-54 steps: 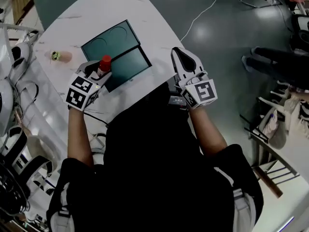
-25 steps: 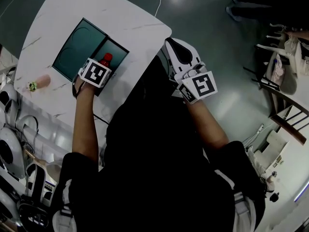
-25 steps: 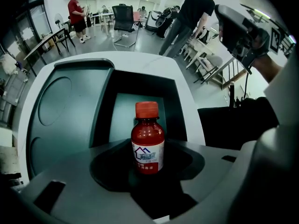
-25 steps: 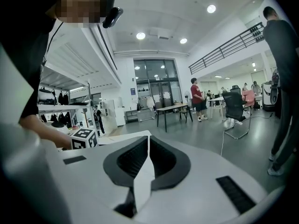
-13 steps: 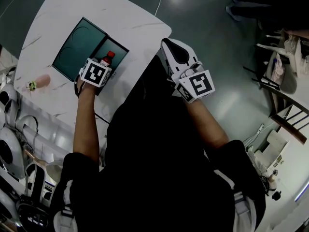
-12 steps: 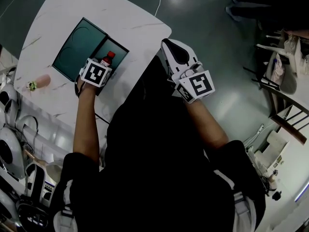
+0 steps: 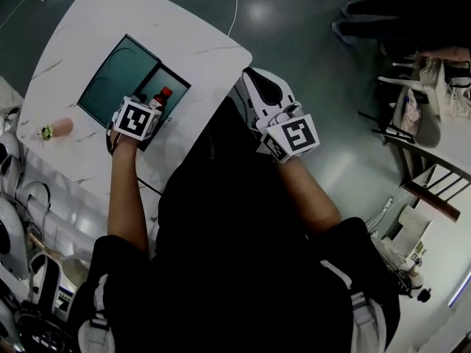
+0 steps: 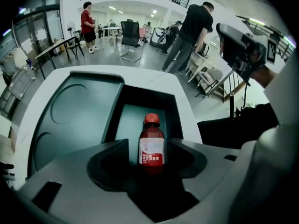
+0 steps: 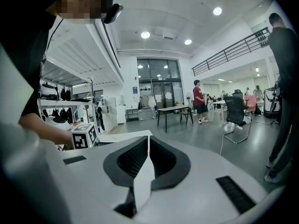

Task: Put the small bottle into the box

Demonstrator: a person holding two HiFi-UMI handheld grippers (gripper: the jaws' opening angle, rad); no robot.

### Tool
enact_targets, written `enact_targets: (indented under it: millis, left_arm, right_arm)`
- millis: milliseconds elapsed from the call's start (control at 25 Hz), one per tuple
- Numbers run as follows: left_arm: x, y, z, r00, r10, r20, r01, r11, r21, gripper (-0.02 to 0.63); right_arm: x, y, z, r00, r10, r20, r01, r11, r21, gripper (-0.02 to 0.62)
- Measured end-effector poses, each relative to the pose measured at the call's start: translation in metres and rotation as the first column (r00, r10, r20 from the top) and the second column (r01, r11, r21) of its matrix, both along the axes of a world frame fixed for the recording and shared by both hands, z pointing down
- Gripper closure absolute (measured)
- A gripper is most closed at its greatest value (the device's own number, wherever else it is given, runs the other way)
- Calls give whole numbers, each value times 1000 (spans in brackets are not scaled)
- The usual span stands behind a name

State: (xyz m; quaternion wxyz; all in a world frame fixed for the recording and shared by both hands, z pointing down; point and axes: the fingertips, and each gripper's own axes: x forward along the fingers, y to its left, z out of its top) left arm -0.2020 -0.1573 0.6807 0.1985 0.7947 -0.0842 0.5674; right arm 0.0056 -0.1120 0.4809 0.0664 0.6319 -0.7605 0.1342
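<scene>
- Your left gripper [image 8: 149,147]: the fingers [image 8: 110,160] are opening and have let go. The bottle is between them, with a thin dark gap on each side.
- The small dark red bottle [image 8: 152,146] has a red screw cap and a white label with a red band at the bottom. The print on the label is blurred.
- The bottle stands upright between the left fingertips, cap above the pads, inside the deep half of the dark teal open box [image 8: 74,111].
- The box's shallow half, with curved embossed lines, lies left of the left finger. The deep half's far wall is just beyond the fingertips.
- The box sits on a white marble-look table [image 7: 169,28].
- Your right gripper [image 9: 148,141]: the fingers are clenched together, pads meeting. It is held off the table edge, well to the right of the bottle.
</scene>
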Motion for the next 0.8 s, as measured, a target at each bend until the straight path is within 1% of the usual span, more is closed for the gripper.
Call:
enact_targets:
  millis: [80,160,240,280,320,360,440,520,600,640,720,760,800]
  left_arm:
    - [0,-4,-21,997,-43,-64,44,999,2,337]
    - [0,-13,-50,983,-93,-157,96,995,10,340]
    - [0,-25,-81,956,-133,-260,147,989,32,369]
    - [0,-31,-97,936,-150,-317,173,984,47,383]
    - [0,-36,-113,912,-165,-377,202,977,61,403]
    - [-1,-41,-129,882,-179,-437,233,970,72,424]
    - [-4,-47,-161,812,-202,-548,296,951,89,484]
    - [-9,-51,-192,743,-208,-637,363,924,122,522]
    - [-14,-54,-223,672,-194,-714,434,885,168,553]
    - [-17,-53,-240,629,-184,-755,470,864,181,567]
    - [-20,-48,-271,533,-159,-831,537,823,187,583]
    - [-22,-43,-283,493,-147,-857,569,800,190,589]
    - [-24,-38,-294,463,-136,-876,601,774,198,591]
  right_arm:
    - [0,-1,-4,1000,-1,-11,1,1000,7,557]
    - [-3,-4,-11,1000,-11,-20,12,1000,25,557]
    - [-9,-8,-21,999,-29,-28,30,998,50,557]
    - [-13,-11,-26,999,-42,-30,43,997,63,557]
    - [-18,-13,-32,998,-57,-32,59,995,77,557]
    - [-23,-16,-38,997,-73,-34,76,993,89,557]
    - [-31,-21,-48,994,-108,-35,111,988,107,557]
    - [-38,-29,-58,988,-151,-33,154,979,135,557]
    - [-47,-42,-72,979,-202,-27,203,962,183,557]
    - [-51,-47,-79,974,-225,-21,225,952,208,557]
    - [-58,-54,-94,963,-268,-13,263,930,257,557]
    - [-62,-55,-101,955,-295,-10,286,917,280,557]
    - [-64,-54,-106,946,-323,-7,311,903,296,557]
